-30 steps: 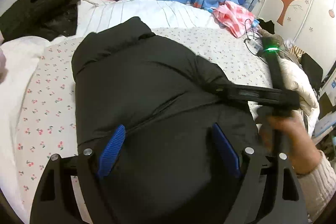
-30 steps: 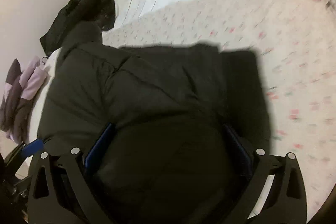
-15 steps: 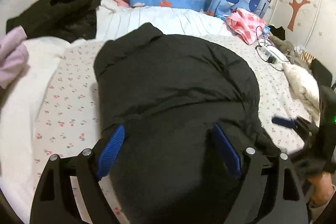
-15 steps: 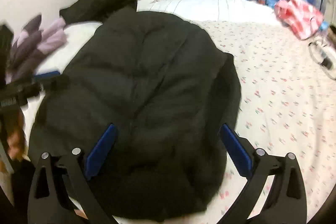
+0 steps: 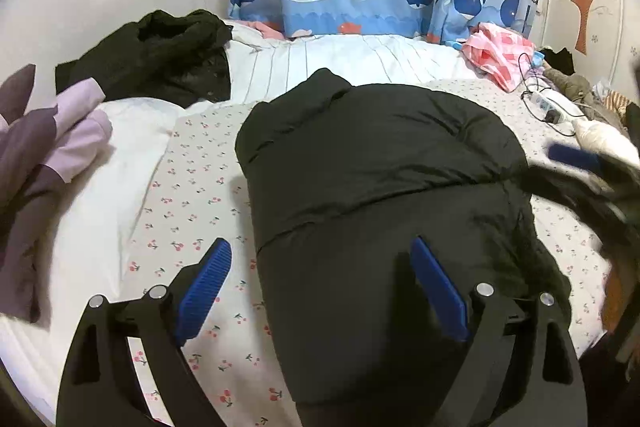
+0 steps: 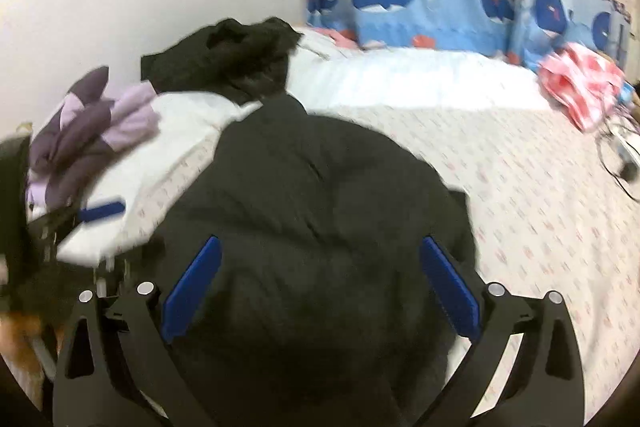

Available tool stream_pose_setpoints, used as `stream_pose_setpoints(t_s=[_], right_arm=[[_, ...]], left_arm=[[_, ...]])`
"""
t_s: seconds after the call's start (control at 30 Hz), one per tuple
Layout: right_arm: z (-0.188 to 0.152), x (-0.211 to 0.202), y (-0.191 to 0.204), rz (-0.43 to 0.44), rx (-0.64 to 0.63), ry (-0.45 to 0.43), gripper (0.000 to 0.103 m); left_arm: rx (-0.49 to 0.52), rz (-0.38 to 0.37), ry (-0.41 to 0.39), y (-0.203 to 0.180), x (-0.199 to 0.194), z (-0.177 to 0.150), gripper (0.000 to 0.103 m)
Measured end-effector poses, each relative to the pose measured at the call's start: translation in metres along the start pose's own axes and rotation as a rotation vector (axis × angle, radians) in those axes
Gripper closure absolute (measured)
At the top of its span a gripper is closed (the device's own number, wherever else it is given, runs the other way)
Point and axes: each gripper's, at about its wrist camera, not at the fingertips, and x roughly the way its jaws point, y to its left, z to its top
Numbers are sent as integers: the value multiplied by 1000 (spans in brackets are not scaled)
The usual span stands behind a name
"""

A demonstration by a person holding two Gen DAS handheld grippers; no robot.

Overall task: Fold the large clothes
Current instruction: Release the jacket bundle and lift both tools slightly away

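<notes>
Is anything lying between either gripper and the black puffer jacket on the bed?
Nothing visible does. The black puffer jacket lies directly below the left gripper, whose jaws are opening with nothing pinched, and below the open right gripper. The purple garment and the black clothes pile lie off to the side.

The bed (image 5: 192, 211), under a cherry-print sheet with white bedding beyond, carried a folded black jacket (image 5: 384, 187) straight ahead of the left claw (image 5: 320, 287). Far to that claw's left lay a purple garment (image 5: 52, 147); ahead-left, a crumpled black garment (image 5: 160, 55). Far ahead-right sat a pink checked cloth (image 5: 496, 55), with a power strip (image 5: 546, 105) and cable just nearer.
</notes>
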Motion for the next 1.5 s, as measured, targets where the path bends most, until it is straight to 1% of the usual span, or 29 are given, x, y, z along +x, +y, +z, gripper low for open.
stream_pose_setpoints(t_s=[0.03,0.07,0.1,0.13,0.17,0.23,0.3,0.4,0.47,0.5,0.63,0.77,0.83,0.87,0.97,1.17,1.33,1.5], right_arm=[[4,23,-4,-7,9,42,7],[14,56,3,-25,30,102,7],[4,84,-4,-24,55,179,7],[4,93,-6,-2,79,186,7],[-2,94,-12,14,114,181,7],[-5,88,-16,20,154,200,7],[-2,75,-13,13,158,182,7],[4,41,-3,10,114,122,7],[1,28,4,4,83,110,7],[4,26,7,5,69,113,7],[-12,17,11,16,27,172,7],[-27,-1,15,5,-11,177,7],[-32,-3,20,-12,-43,197,7],[-35,-3,22,-19,-61,214,7],[-41,-4,24,-32,-74,228,7],[-38,-15,23,-62,-72,187,7],[-31,-24,13,-97,-22,127,7],[-26,-21,15,-124,-5,123,7]], left_arm=[[5,7,-1,-1,-1,0,16],[12,19,-3,-1,-1,-1,16],[13,22,-3,-1,-1,-1,16],[13,22,-2,-1,-1,-1,16],[11,23,0,0,-1,-1,16],[3,28,6,3,-1,0,16],[-8,34,11,6,-1,0,16],[-14,50,14,9,-3,0,15],[-10,71,7,9,-5,0,10],[-7,82,0,9,-6,-1,9],[-13,96,-6,8,-9,-3,9],[-15,103,-10,3,-15,-7,7],[-5,111,-16,-1,-17,-8,7],[-1,112,-13,-2,-17,-7,7],[-6,106,12,-4,-13,-7,7],[-22,117,18,-4,-12,-8,7],[-38,133,20,-1,-11,-8,7],[-31,134,25,-4,-10,-7,7]])
